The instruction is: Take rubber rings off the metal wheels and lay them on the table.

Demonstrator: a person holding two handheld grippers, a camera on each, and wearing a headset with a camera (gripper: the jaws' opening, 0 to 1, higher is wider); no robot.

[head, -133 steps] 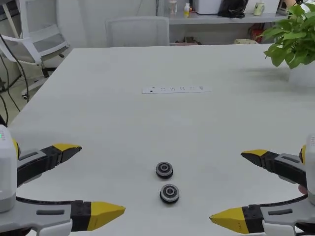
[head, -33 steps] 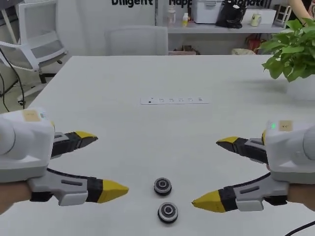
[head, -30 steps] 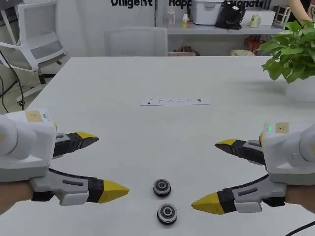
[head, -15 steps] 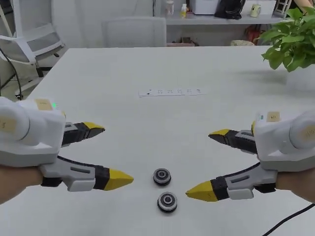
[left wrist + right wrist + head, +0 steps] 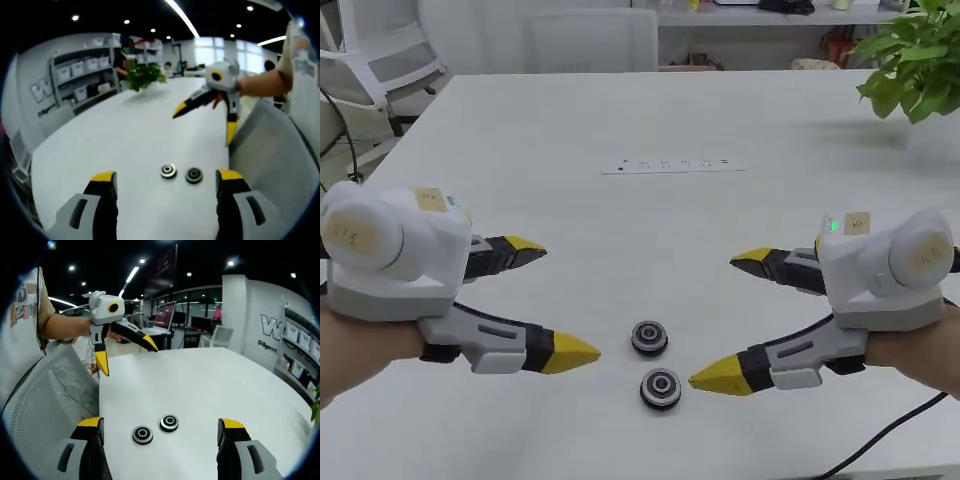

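Rubber-rimmed far wheel (image 5: pixel 649 338) and near wheel (image 5: pixel 661 388), small, probably apt to roll, lie between wide-spread left tongs (image 5: pixel 560 298) and right tongs (image 5: pixel 720 320); soft outer rims look best pinched.

White rounded housings on the left gripper (image 5: pixel 560 298) and right gripper (image 5: pixel 720 320), grey-black jaws tipped yellow, tan stickers, green light on the right one, trailing black cable (image 5: pixel 880 437), pale printed short sleeve (image 5: pixel 24 299)

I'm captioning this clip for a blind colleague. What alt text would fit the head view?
A near wheel and a far wheel, small with dark rims, lie close together on a pale table between the open left gripper and open right gripper, neither touching them. A power strip and leafy plant sit farther back.
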